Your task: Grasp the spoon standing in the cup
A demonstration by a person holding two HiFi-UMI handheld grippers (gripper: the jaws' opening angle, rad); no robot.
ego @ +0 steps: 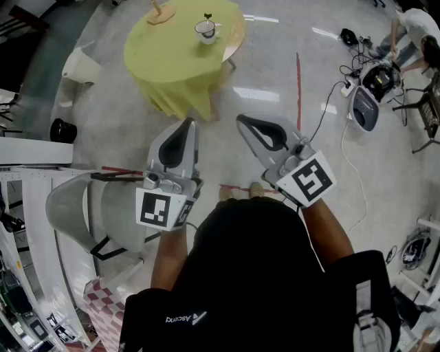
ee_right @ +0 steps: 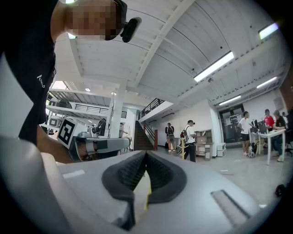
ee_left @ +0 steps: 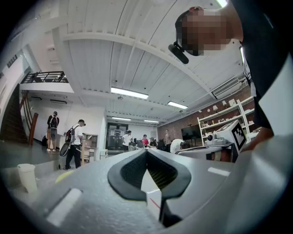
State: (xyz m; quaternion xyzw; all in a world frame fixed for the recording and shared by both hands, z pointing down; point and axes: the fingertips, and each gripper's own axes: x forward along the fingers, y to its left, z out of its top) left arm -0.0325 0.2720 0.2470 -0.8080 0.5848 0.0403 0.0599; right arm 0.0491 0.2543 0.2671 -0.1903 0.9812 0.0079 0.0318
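A white cup (ego: 205, 31) stands on a round table with a yellow cloth (ego: 172, 62), far ahead at the top of the head view. A dark spoon (ego: 207, 16) stands upright in it. My left gripper (ego: 190, 122) and right gripper (ego: 240, 118) are held side by side at chest height, well short of the table and pointing toward it. Both are shut with nothing between the pads. In the left gripper view the left gripper's (ee_left: 146, 151) tips meet, and in the right gripper view the right gripper's (ee_right: 145, 153) do the same. Neither gripper view shows the cup.
A wooden object (ego: 161, 14) lies on the table's far left. A grey chair (ego: 82, 206) stands close at my left, with a black round object (ego: 62, 130) beyond it. Cables and equipment (ego: 364, 103) lie on the floor at the right, near a person (ego: 412, 27). A red line (ego: 298, 82) runs along the floor.
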